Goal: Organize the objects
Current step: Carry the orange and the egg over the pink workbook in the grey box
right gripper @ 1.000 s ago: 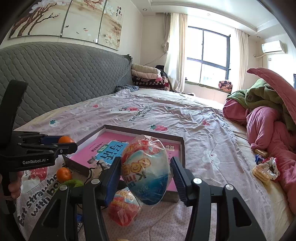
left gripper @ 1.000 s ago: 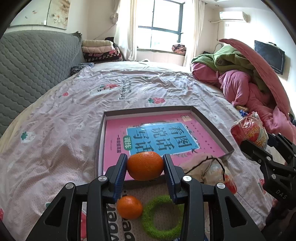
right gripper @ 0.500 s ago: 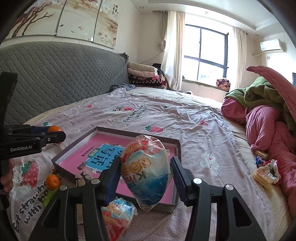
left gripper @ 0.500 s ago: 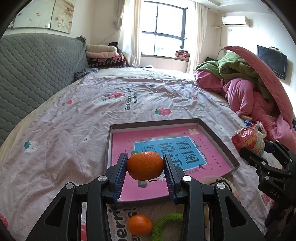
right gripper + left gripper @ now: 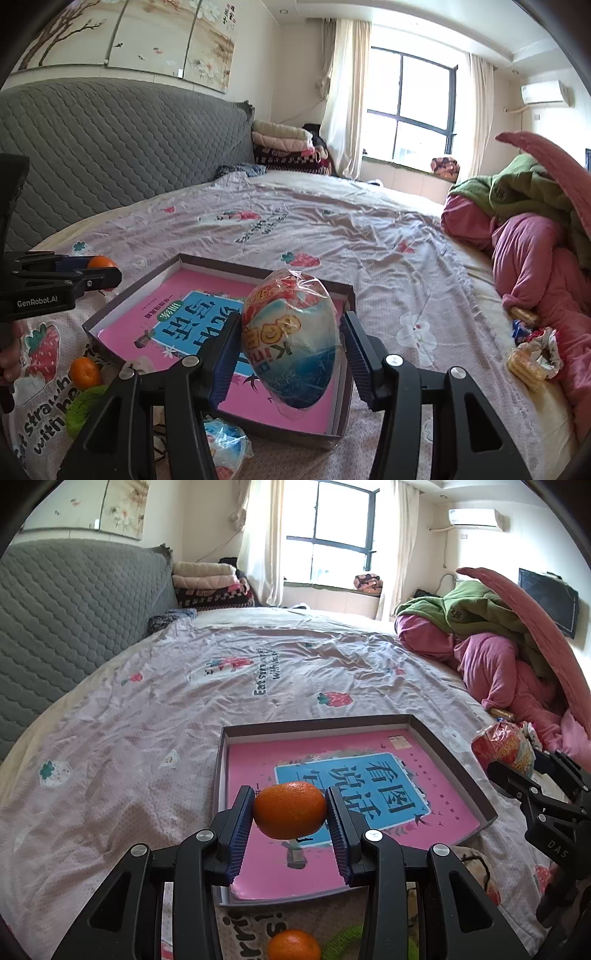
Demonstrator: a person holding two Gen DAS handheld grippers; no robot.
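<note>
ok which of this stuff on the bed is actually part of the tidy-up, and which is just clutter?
In play:
- tangerine in the left gripper
- wrapped toy egg in the right gripper
- shallow box holding the pink book
- loose tangerine, green ring

Lying about:
- bedding pile
- folded blankets
- snack wrappers

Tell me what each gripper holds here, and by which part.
The left gripper clamps an orange by its two opposite sides. The right gripper clamps a wrapped toy egg across its wide middle.

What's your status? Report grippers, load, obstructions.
Left gripper shut on tangerine. Right gripper shut on wrapped toy egg. Both over box; nothing blocking.
</note>
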